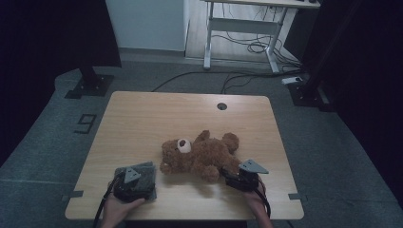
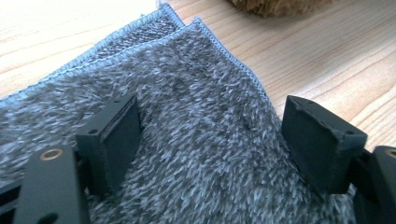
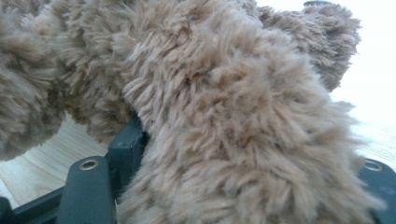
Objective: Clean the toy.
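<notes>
Near the left front corner of the one table (image 1: 142,114), one grey towel (image 1: 147,173) is seen, with the left gripper (image 2: 210,140) set on it, jaws spread and unclenched. At centre, one brown teddy bear (image 1: 202,152) is laid flat. To its right, the right gripper (image 1: 233,179) is clamped on a bear's limb.

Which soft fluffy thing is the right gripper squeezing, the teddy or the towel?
The brown teddy bear. The right gripper is closed on one of its legs, while the grey towel lies flat under the open left gripper.
</notes>
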Tool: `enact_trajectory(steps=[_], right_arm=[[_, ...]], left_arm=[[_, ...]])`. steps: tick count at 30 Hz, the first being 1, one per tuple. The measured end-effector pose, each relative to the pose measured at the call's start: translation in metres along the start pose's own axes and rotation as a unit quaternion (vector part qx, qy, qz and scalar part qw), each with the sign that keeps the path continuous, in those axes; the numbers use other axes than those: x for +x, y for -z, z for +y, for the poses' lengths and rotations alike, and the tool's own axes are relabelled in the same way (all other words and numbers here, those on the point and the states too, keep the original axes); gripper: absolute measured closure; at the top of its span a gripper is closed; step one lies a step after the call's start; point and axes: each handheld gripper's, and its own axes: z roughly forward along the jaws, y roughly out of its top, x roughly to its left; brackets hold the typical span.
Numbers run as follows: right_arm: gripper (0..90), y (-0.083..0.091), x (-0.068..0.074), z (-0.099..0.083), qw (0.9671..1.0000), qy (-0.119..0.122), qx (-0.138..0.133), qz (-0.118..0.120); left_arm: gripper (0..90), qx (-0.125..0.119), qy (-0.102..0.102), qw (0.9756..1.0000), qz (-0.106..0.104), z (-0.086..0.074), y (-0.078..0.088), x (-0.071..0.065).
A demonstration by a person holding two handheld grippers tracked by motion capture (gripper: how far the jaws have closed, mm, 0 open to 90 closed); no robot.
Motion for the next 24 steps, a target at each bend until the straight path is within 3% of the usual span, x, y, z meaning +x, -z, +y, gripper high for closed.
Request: enact_trajectory(steps=[3, 4, 8, 15, 19, 24], right_arm=[[32.8, -0.001, 0.0, 0.0, 1.0, -0.001, 0.001, 0.0], [32.8, -0.001, -0.001, -0.001, 1.0, -0.003, 0.002, -0.001], [32.8, -0.002, -0.001, -0.001, 1.0, -0.003, 0.003, -0.002], [32.8, -0.002, -0.001, -0.002, 1.0, -0.007, 0.004, -0.002], [32.8, -0.002, -0.001, -0.002, 1.0, -0.006, 0.004, -0.002], [32.8, -0.002, -0.001, -0.002, 1.0, -0.005, 0.004, -0.002]], left_arm=[[24.8, -0.001, 0.002, 1.0, 0.002, 0.0, 0.001, 0.001], [33.5, -0.003, 0.005, 1.0, 0.003, -0.001, 0.002, 0.003], [50.0, -0.018, 0.021, 0.9996, 0.008, -0.004, 0.006, 0.012], [62.8, -0.018, 0.023, 0.9995, 0.011, -0.004, 0.007, 0.012], [67.8, -0.027, 0.039, 0.9989, -0.003, -0.006, 0.007, 0.018], [72.2, -0.033, 0.045, 0.9984, -0.004, -0.006, 0.009, 0.019]])
